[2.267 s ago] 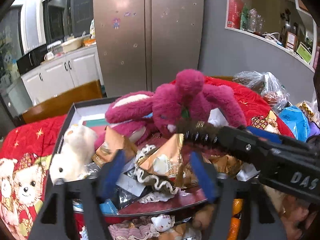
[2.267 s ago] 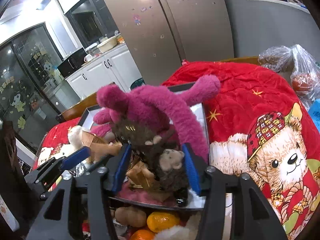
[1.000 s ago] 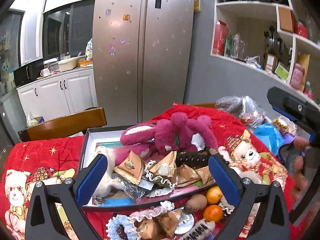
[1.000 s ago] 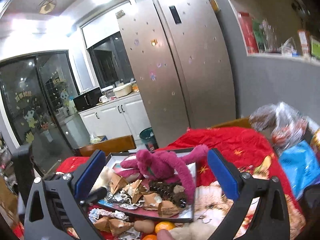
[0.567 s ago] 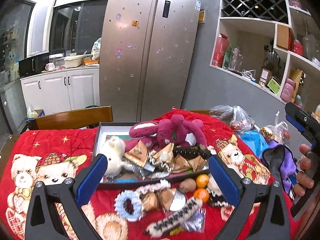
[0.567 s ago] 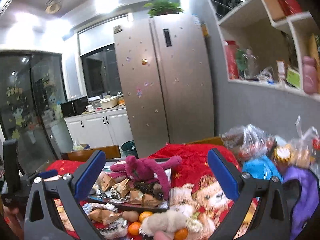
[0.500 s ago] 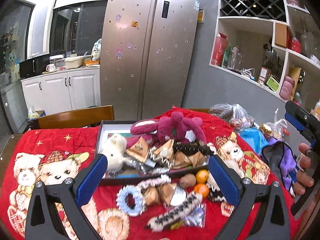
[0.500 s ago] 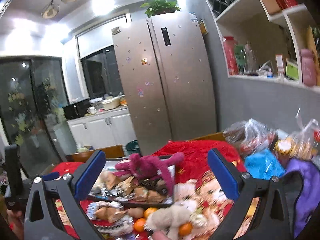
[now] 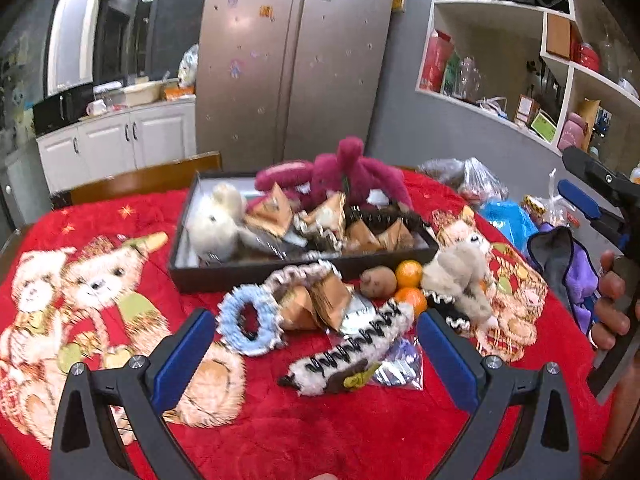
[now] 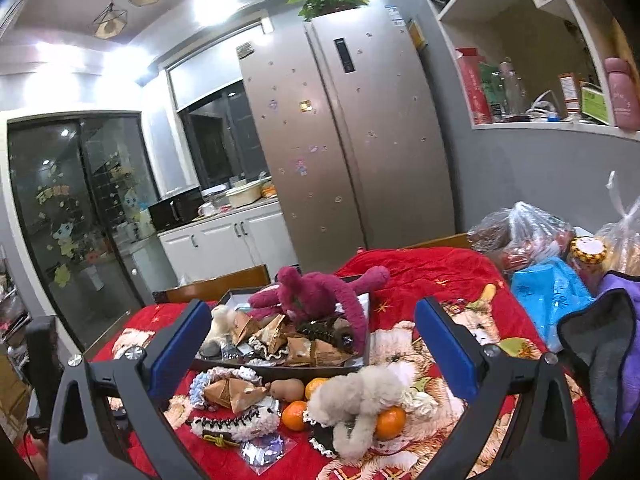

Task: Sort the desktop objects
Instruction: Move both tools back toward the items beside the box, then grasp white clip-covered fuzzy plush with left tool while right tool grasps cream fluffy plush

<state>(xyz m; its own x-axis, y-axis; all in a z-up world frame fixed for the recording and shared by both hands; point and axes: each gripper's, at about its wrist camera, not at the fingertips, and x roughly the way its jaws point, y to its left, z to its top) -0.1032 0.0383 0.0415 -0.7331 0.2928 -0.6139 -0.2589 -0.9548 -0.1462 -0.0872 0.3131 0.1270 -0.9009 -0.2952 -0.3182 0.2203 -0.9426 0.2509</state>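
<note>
A dark tray (image 9: 280, 270) (image 10: 280, 372) on the red table holds a magenta plush (image 9: 344, 176) (image 10: 316, 292), a white plush (image 9: 218, 216), gold wrappers and a dark hair clip. In front of it lie a blue scrunchie (image 9: 246, 320), gold wrappers (image 9: 320, 300), a white fuzzy hair clip (image 9: 352, 348) (image 10: 236, 424), a beige plush dog (image 9: 460, 276) (image 10: 360, 400), oranges (image 9: 408, 272) and a brown fruit (image 9: 378, 280). My left gripper (image 9: 314, 354) is open above the loose pile, holding nothing. My right gripper (image 10: 312, 346) is open and held high, empty; it also shows at the right of the left wrist view.
Plastic bags (image 10: 524, 236), a blue bag (image 10: 548, 296) and a purple cloth (image 9: 576, 272) crowd the table's right side. A wooden chair back (image 9: 140, 180) stands behind the table. A fridge (image 9: 296, 60) and white cabinets fill the background. A hand (image 9: 608, 312) holds the right gripper.
Both grippers let go over the tray, opened wide and drew back and up from it. The whole table has come into view, and the left one has since dipped toward the loose pile.
</note>
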